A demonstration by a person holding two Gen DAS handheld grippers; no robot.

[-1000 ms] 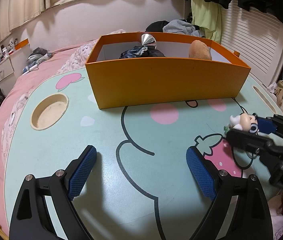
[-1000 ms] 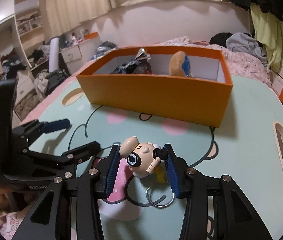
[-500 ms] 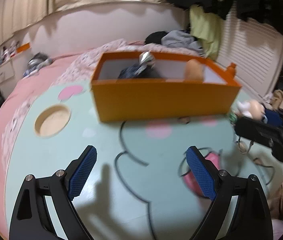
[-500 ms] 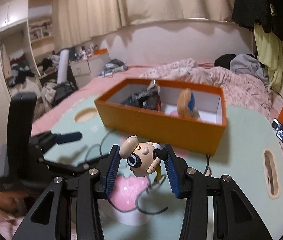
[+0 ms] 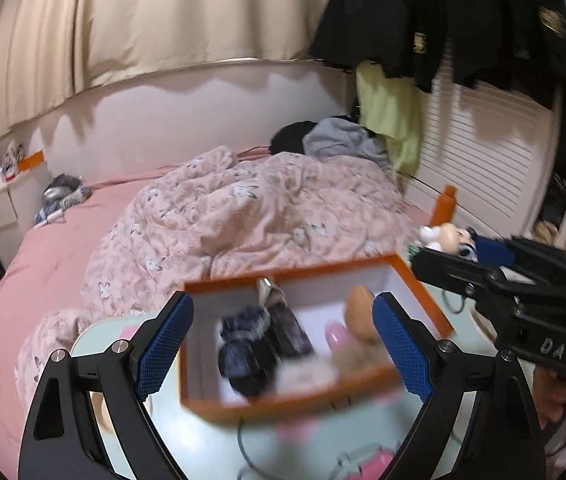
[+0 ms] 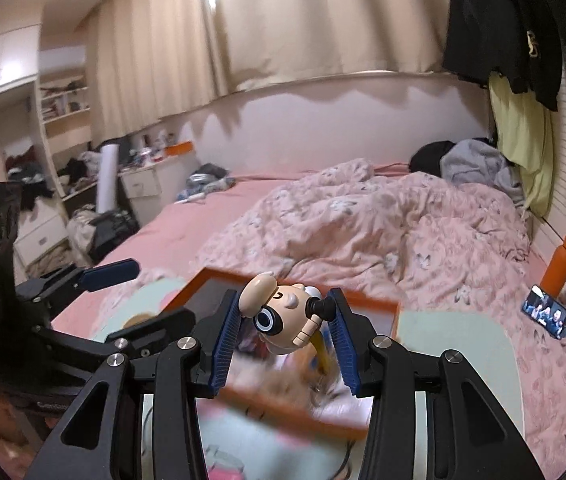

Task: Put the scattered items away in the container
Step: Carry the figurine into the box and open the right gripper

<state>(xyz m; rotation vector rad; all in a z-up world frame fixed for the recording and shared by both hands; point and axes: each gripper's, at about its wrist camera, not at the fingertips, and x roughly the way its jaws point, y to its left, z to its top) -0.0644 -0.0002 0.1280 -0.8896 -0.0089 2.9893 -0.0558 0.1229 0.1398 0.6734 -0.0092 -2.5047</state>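
1. Change since the earlier frames: the toy figure [image 6: 281, 318], formerly low over the table with the box well ahead, now rides raised above the orange box [image 5: 303, 404]. Both cameras have lifted and tipped forward, so the box sits low in each view and blurred.

2. Toy figure: a big-headed cartoon character keychain, lying sideways between the blue pads [image 6: 227, 340] of the right gripper [image 6: 283, 340]. The jaws are clamped on its head from both sides. A yellowish strap hangs below it. In the left wrist view the toy [image 5: 449, 236] shows at the tip of the right gripper [image 5: 455, 252], beyond the box's far right corner.

3. Orange box: open-topped, standing on the mint-green table [image 6: 455, 344]. It already holds a dark bundle [image 5: 251, 356], a tan plush item [image 5: 359, 312] and something pink; blur hides finer detail.

4. Left gripper [image 5: 283, 348]: jaws wide apart, nothing between them, poised over the box's near side.

5. Step in hand, as judged: carrying the toy over the container for release.

6. Next move, as judged: bring the toy squarely over a free patch of the box floor, lower it within the walls, then part the jaws; the dangling strap could catch on the rim.

7. Surroundings: pink bed with rumpled quilt [image 6: 383, 232] behind the table.
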